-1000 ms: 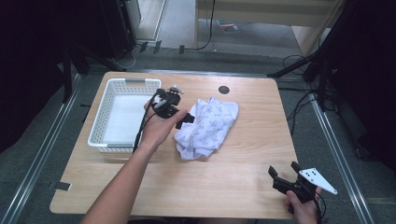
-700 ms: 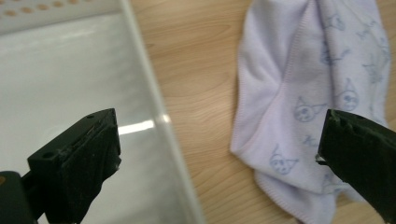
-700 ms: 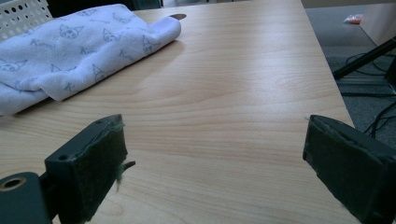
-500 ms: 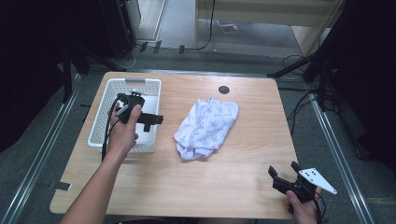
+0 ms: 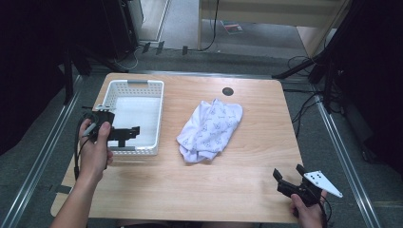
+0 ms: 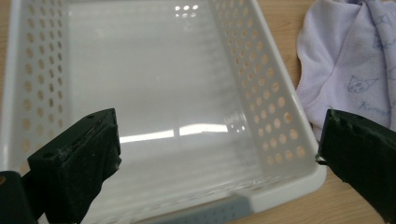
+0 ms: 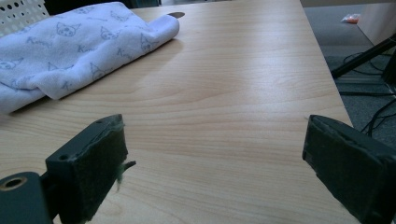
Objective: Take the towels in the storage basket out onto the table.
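- The left gripper (image 5: 124, 133) hovers at the near left edge of an empty white basket (image 5: 153, 102), jaws wide apart and holding nothing.
- A crumpled printed cloth (image 5: 209, 129) lies mid-table, right of the basket, nearer this gripper.
- The right gripper (image 5: 291, 182) rests at the near right corner, jaws spread, empty.

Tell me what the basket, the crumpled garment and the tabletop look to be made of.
Basket: seemingly moulded white plastic, glossy; its floor mirrors the lights and its walls carry punched round holes.
Garment: soft woven or knit fabric, likely cotton, matte, pale with small printed cat faces; it lies in loose folds.
Tabletop: light wood grain with a smooth, slight sheen; solid wood or laminate can't be told apart.
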{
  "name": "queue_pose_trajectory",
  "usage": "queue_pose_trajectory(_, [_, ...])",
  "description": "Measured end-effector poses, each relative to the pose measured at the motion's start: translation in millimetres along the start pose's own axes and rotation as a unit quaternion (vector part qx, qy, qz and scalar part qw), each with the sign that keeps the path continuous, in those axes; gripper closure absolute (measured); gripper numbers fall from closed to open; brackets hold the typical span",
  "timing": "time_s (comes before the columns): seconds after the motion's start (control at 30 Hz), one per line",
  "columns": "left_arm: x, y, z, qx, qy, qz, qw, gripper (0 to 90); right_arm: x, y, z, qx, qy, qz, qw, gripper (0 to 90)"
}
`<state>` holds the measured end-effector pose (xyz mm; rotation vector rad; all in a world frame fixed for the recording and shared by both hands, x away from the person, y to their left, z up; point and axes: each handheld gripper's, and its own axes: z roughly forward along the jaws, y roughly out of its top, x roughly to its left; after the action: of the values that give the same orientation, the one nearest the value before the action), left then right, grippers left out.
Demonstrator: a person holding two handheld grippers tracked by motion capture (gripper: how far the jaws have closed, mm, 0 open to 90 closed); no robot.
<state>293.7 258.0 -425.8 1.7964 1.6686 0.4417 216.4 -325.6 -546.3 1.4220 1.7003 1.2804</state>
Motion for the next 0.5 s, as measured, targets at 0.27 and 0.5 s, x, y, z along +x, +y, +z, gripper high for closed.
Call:
queue_pose_trajectory(0.27, [31.6, -36.6, -24.0, -0.016, 0.010, -0.027, 0.9994, 0.0, 0.1, 0.0, 0.0, 0.000, -0.001, 0.000, 1.0000, 6.6])
queue_pose_trajectory(0.5, [62.2, -68.5, -43.8, -0.044, 0.024, -0.049, 0.9975, 0.0, 0.3, 0.0, 0.1, 0.002, -0.004, -0.001, 1.0000, 6.7])
